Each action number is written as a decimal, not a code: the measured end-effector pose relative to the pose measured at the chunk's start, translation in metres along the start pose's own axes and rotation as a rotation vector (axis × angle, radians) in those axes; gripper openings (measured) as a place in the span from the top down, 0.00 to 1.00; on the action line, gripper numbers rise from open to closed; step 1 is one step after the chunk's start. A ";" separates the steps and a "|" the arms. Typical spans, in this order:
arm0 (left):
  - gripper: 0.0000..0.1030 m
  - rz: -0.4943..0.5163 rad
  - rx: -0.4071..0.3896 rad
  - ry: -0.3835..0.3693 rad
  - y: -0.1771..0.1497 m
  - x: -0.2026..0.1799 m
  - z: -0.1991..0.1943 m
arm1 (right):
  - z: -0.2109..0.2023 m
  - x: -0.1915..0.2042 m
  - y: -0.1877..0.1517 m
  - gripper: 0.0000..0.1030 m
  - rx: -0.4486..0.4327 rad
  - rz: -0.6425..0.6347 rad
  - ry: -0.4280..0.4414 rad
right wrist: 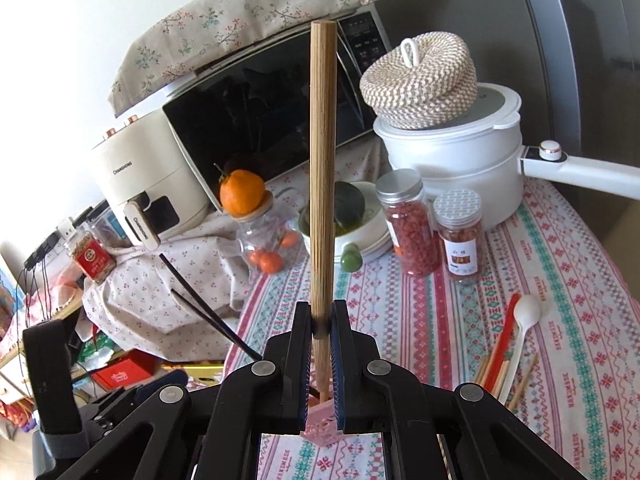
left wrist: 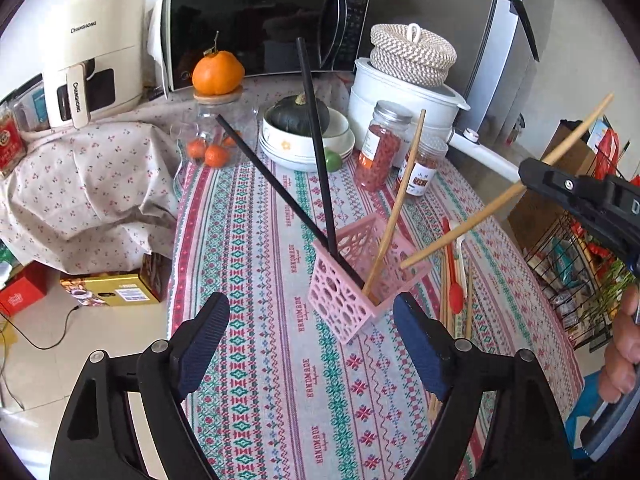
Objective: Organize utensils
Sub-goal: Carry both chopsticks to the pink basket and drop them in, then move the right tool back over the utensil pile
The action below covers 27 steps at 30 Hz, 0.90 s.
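A pink perforated basket (left wrist: 360, 280) stands on the patterned tablecloth. Two black chopsticks (left wrist: 316, 152) and one wooden chopstick (left wrist: 396, 208) lean in it. My right gripper (right wrist: 321, 322) is shut on a second wooden chopstick (right wrist: 322, 168), whose lower tip is over the basket's right rim (left wrist: 404, 265). In the left wrist view that gripper (left wrist: 580, 196) comes in from the right. My left gripper (left wrist: 310, 320) is open and empty, just in front of the basket. A red spoon (left wrist: 454, 276), a white spoon (right wrist: 526, 314) and more wooden chopsticks (right wrist: 520, 388) lie right of the basket.
Behind the basket stand two spice jars (left wrist: 380, 148), stacked bowls with a dark squash (left wrist: 304, 136), a glass jar with oranges (left wrist: 216, 136), a white pot (left wrist: 404, 92), a microwave (left wrist: 256, 24) and an air fryer (left wrist: 96, 56). The table's left edge drops to boxes (left wrist: 108, 288) on the floor.
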<state>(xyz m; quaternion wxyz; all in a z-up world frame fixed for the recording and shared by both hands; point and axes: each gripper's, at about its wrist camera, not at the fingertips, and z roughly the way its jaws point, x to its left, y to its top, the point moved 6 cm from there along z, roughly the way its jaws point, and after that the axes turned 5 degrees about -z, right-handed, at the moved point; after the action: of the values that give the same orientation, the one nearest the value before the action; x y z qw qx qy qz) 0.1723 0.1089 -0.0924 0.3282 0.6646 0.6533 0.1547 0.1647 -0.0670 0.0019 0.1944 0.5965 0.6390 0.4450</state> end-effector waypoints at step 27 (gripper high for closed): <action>0.00 0.056 0.074 0.063 -0.031 -0.002 0.006 | 0.005 -0.016 -0.003 0.21 0.003 0.056 -0.045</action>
<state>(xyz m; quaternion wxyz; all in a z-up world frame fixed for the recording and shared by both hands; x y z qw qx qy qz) 0.1525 0.1031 -0.1163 0.2783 0.6890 0.6498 0.1601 0.1697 -0.0804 -0.0079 0.1955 0.6244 0.6180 0.4358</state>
